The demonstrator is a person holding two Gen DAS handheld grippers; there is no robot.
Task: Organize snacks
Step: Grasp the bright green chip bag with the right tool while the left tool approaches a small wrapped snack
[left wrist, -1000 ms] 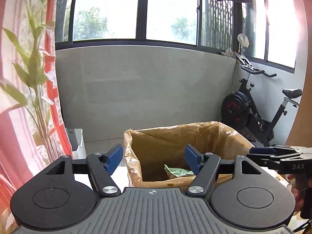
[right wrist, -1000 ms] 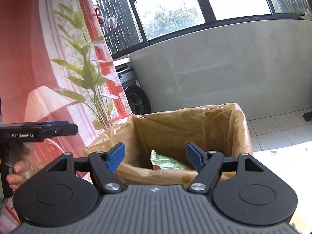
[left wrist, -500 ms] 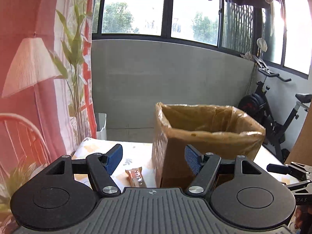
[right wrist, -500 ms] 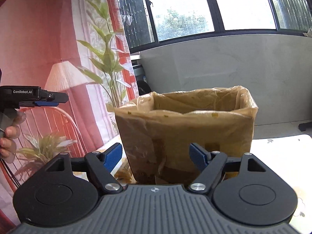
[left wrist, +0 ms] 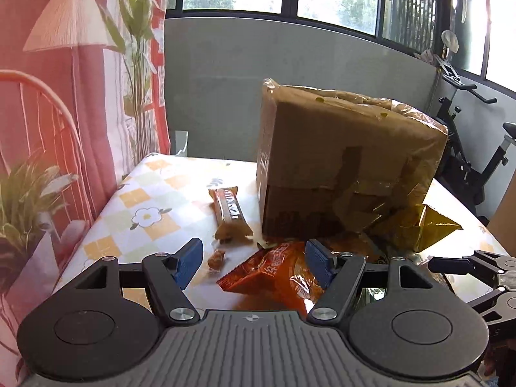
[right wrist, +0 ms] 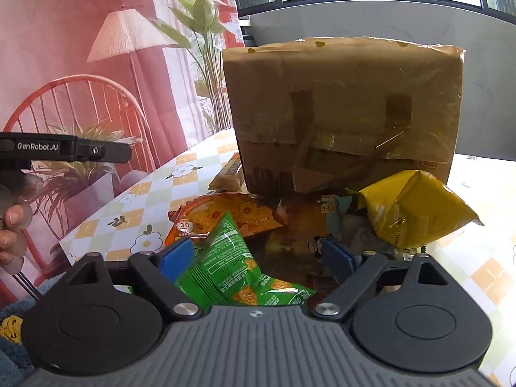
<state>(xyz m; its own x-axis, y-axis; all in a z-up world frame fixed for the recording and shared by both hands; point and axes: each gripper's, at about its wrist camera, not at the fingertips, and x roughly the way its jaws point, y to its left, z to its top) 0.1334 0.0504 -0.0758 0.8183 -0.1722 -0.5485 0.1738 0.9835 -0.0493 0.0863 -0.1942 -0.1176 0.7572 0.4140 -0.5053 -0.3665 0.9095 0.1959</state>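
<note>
The right gripper, its jaws just opening wide and gripping nothing, hovers with the green snack bag between them, against its left pad; light, crinkly and slippery, probably best pinched across the puffed middle

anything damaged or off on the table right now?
Yes. The box looks rough: patched with tape, its liner crumpled over the rim. Snack packets lie in a loose heap at its base, the yellow bag leaning on it. A small brown candy lies alone beside the chocolate bar.
</note>
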